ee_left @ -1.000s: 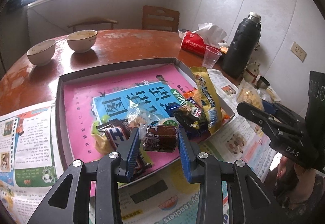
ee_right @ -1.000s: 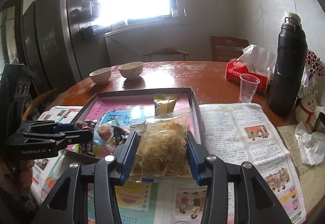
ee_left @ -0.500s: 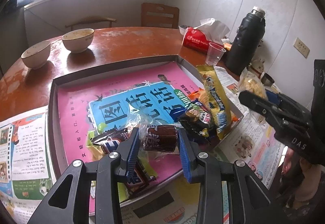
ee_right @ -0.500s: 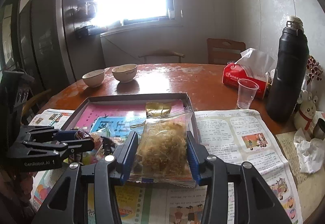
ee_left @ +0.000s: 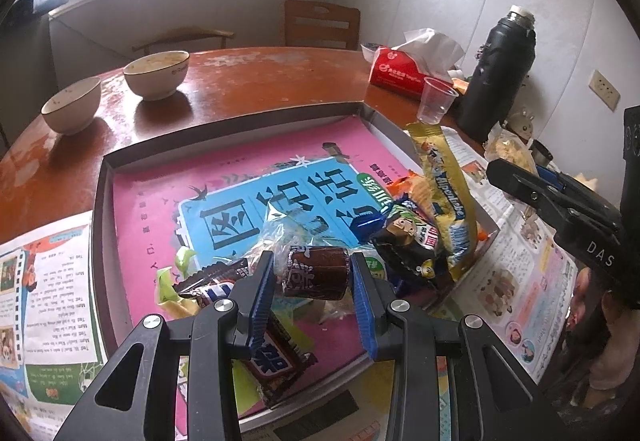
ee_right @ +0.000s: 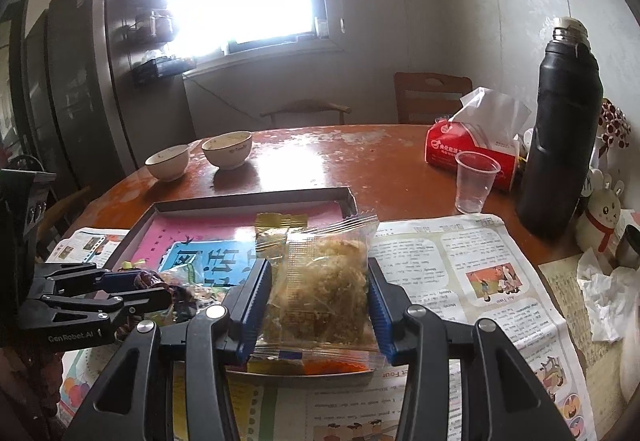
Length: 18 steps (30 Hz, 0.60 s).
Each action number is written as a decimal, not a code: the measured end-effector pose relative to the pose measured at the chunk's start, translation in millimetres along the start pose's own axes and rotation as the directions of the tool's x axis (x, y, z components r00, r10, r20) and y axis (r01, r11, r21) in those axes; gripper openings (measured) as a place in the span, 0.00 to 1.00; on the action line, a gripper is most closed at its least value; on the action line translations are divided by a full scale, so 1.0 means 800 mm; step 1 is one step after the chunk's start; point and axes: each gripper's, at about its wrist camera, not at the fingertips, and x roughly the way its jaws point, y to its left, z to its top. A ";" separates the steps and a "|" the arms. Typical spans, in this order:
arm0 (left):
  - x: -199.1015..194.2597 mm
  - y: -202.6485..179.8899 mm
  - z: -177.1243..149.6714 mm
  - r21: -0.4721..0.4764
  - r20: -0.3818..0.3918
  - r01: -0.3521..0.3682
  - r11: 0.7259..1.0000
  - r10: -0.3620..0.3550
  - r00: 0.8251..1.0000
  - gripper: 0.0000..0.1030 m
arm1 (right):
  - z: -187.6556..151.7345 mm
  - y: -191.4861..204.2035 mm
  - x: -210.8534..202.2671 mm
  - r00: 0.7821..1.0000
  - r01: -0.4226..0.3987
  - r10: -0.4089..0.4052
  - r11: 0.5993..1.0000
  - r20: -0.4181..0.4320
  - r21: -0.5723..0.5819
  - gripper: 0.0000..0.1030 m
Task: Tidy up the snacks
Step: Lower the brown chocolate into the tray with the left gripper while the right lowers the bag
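Snacks (ee_left: 420, 225) sit heaped in the pink-lined tray's (ee_left: 100, 201) near corner; your left gripper (ee_left: 312, 273) pinches a brown wrapped roll (ee_left: 316, 273) above them — your right gripper (ee_right: 318, 293) clamps a clear cracker packet (ee_right: 324, 281).

Glossy brown film is noted on the wrapped snack (ee_left: 316, 272) between the left hand-held gripper's (ee_left: 313, 287) ribbed blue plastic pads (ee_left: 362, 293). Clear crinkled plastic wraps the floss cake packet (ee_right: 322, 289) in the right hand-held gripper (ee_right: 319, 307). Beyond both, the worn wooden tabletop (ee_left: 256, 81) shows patchy gloss; printed newspaper (ee_right: 464, 265) looks matt.
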 end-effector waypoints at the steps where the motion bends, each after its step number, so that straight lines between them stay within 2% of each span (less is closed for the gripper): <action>1: 0.000 0.000 0.000 0.000 0.000 -0.001 1.000 0.001 1.000 0.37 | 0.000 -0.001 0.001 1.000 -0.001 0.001 1.000 -0.001 0.003 0.45; 18: 0.003 0.003 0.000 -0.013 0.007 -0.018 1.000 0.018 1.000 0.37 | 0.000 -0.010 0.017 1.000 -0.014 0.014 1.000 -0.023 0.017 0.45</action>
